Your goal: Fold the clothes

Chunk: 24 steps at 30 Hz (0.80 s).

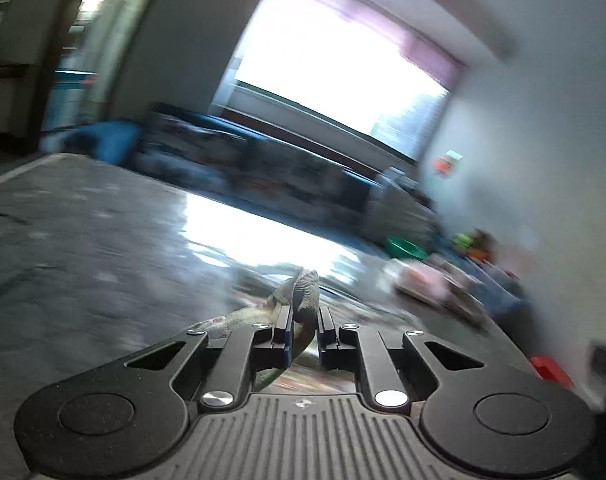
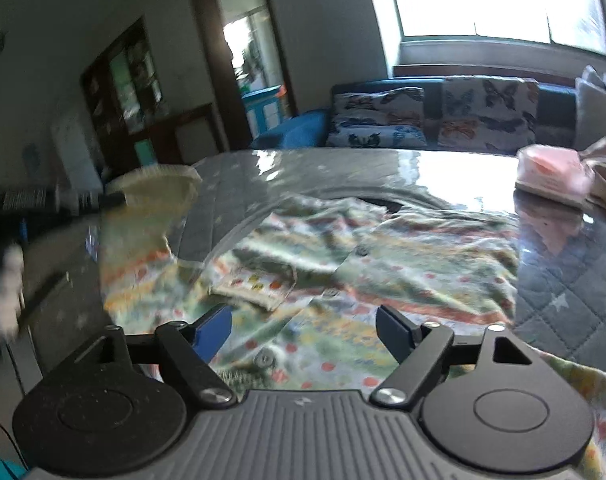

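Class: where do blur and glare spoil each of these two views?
Left wrist view: motion blur smears the sofa; the window blows out white. Right wrist view: sharper, but glare whitens the table and the lifted sleeve is blurred.

In the right wrist view, the garment [image 2: 343,256] lies spread across the middle of the table [image 2: 563,292], reaching under the right gripper [image 2: 305,330] at the bottom. A folded pile [image 2: 551,176] sits on the table at the right edge. Behind the table, a sofa [image 2: 303,128] with cushions [image 2: 487,114] stands below the window [image 2: 495,0]. A doorway [image 2: 251,52] opens at upper left.
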Available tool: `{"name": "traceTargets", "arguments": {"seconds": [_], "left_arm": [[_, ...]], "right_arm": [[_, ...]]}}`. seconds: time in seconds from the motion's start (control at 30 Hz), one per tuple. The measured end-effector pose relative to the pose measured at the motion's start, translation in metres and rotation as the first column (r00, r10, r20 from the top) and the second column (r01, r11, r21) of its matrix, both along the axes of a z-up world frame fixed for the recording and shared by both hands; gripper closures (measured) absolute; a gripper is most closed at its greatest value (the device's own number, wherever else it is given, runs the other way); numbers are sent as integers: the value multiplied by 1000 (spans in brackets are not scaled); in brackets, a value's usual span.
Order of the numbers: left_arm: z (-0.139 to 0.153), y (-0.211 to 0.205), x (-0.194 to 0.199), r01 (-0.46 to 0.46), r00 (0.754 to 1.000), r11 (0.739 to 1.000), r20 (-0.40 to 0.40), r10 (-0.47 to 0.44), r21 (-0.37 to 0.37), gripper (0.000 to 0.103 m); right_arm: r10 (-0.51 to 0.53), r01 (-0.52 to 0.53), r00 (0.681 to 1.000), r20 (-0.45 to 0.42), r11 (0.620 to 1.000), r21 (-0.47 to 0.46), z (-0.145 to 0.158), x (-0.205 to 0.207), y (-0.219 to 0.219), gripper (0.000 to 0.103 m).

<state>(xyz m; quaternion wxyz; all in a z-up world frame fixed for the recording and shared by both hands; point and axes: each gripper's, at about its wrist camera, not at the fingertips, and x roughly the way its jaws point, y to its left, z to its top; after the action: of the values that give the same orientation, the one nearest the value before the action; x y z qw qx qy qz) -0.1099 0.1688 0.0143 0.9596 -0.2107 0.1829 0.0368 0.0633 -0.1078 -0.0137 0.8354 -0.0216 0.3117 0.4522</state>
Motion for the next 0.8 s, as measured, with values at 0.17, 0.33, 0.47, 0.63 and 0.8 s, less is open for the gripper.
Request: {"name": "traceTargets", "arguments": {"seconds": [0.17,0.33,0.47,0.63,0.8], "left_arm": [[-28,-52,32,160,984,987,-75,-159,5,90],[-42,-73,33,218,970,976,-112,-214,19,90],[-48,-81,35,244,962,969,-128,-239,23,90],[-53,-84,38,256,958,966,-140,-250,25,90],[-53,-88,35,273,954,962,-138,-267,28,83]], "right_arm": [[-11,23,984,-176,997,71,-8,19,-5,34],[11,33,939,-345,992,121,-22,35,-4,39],[50,25,893,-448,987,160,-35,41,7,39],[80,56,815,-574,975,215,-46,47,16,42],[53,104,740,-671,976,192,-64,53,24,73]]}}
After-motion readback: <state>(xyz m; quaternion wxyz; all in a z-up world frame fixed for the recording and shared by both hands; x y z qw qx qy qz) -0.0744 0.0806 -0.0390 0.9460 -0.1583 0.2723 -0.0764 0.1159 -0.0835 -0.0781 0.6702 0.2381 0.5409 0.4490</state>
